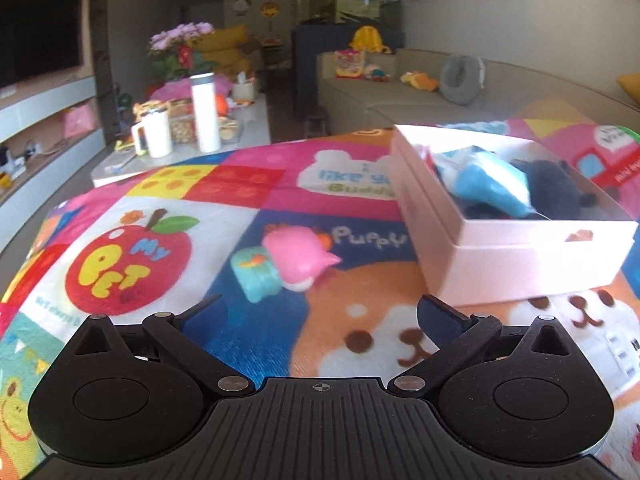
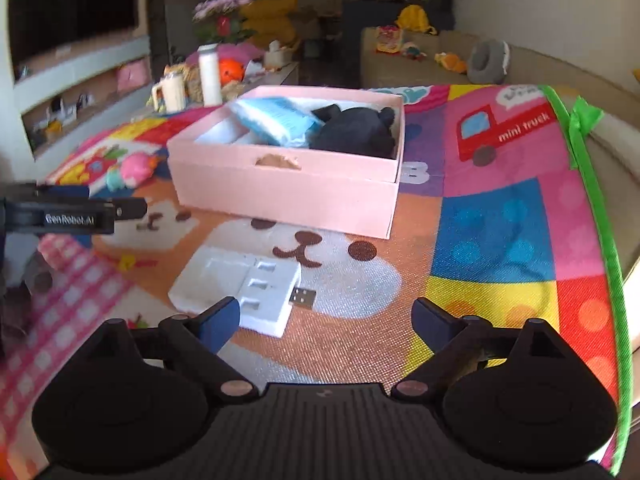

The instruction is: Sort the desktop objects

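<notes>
— Two hand-held grippers: are they holding anything?
— No. The left hand-held gripper (image 1: 320, 312) and right hand-held gripper (image 2: 326, 314) are both spread, empty.
— The objects?
— The white USB hub (image 2: 240, 286) lies on the mat (image 2: 500, 232) near the pink box (image 2: 288, 192); the pink toy (image 1: 298, 258) lies left of it.

box (image 2: 288, 188): on mat (image 2: 500, 240), centre-far
in box: packet (image 2: 274, 120) left, dark plush (image 2: 356, 134) right, touching
USB adapter (image 2: 240, 288): on mat, in front of box, apart
toy figure (image 1: 298, 258): on mat, left of box, w/ small tub (image 1: 256, 274) touching its left side
</notes>
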The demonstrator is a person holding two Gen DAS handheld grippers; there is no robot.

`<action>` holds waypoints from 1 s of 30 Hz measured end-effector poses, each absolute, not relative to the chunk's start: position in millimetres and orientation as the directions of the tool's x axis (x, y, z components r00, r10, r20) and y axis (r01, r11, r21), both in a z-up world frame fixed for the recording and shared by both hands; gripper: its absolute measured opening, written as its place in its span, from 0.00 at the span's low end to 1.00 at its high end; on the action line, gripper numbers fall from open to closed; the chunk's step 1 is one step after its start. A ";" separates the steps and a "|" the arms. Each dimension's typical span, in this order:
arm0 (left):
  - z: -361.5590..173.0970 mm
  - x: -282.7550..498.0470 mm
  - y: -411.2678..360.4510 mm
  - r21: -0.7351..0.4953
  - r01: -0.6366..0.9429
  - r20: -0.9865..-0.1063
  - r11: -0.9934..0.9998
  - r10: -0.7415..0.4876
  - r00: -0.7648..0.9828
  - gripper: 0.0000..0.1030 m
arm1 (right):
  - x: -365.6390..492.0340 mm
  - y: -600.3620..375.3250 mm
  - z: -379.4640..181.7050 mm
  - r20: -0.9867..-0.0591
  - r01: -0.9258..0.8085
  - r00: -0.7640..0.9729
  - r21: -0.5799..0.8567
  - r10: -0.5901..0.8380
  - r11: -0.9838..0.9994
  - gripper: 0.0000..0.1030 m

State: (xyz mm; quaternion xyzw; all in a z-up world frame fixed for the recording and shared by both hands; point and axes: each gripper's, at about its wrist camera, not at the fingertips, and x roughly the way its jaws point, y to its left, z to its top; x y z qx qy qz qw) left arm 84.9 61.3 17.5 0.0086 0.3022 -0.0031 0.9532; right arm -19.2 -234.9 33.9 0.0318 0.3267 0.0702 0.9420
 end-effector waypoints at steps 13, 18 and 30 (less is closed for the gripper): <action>10.8 134.0 74.3 0.067 -0.045 -0.636 0.997 0.078 0.768 0.74 | -5.1 -258.3 17.2 -0.565 0.021 0.800 0.359 0.199 0.933 1.00; 14.4 89.0 59.2 0.071 0.066 -0.642 0.995 -0.005 0.766 0.71 | -6.2 -274.5 11.6 -0.537 0.031 0.805 0.465 0.254 0.885 1.00; 6.3 -7.4 -1.5 0.075 0.328 -0.629 0.942 -0.211 0.748 0.95 | -13.7 -262.2 20.2 -0.592 0.073 0.793 0.327 0.144 0.942 1.00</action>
